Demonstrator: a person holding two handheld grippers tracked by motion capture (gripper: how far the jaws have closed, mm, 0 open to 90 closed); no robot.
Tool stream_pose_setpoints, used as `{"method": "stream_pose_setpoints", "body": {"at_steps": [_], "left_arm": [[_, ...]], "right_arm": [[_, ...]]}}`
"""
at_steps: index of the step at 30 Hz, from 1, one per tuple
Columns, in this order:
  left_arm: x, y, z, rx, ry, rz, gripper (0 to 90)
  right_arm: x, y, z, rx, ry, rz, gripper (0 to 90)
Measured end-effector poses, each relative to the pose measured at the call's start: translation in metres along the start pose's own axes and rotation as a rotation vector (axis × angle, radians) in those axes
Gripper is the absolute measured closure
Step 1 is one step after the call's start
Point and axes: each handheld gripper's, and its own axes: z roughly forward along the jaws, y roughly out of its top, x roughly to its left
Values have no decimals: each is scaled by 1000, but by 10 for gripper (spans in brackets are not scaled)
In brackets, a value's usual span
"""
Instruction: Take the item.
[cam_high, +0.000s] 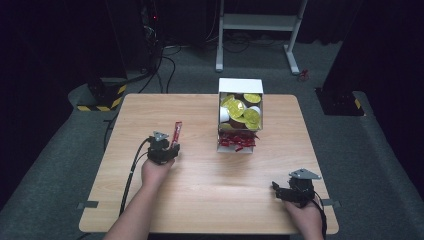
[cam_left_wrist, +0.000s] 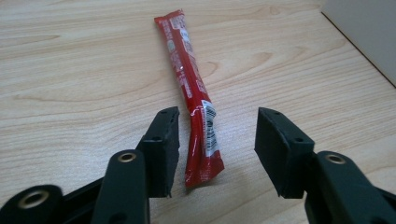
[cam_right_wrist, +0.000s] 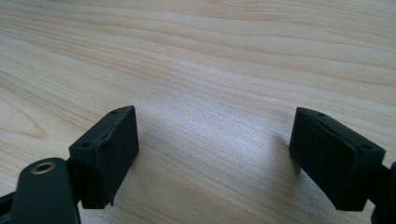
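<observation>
With its jaws parted on either side, the left gripper (cam_left_wrist: 217, 144) frames a glossy red sachet (cam_left_wrist: 191, 93), flat on the pale wood-grain table (cam_high: 200, 190), pads clear of it. Lower right, the right gripper (cam_right_wrist: 212, 154) gapes wide over bare wood. Upper centre, a white box (cam_high: 240, 86) holds yellow-lidded cups (cam_high: 245, 114) above red sachets (cam_high: 237, 140).
</observation>
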Motion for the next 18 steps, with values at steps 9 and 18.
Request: {"method": "stream_pose_setpoints", "body": {"at_steps": [9,18], "left_arm": [[-2,2,-11,-28,-18,3,395],[-3,3,-24,-46,-29,21,346]], "right_arm": [[0,0,0,1,0,3,158],[0,0,0,0,-1,1,158]]}}
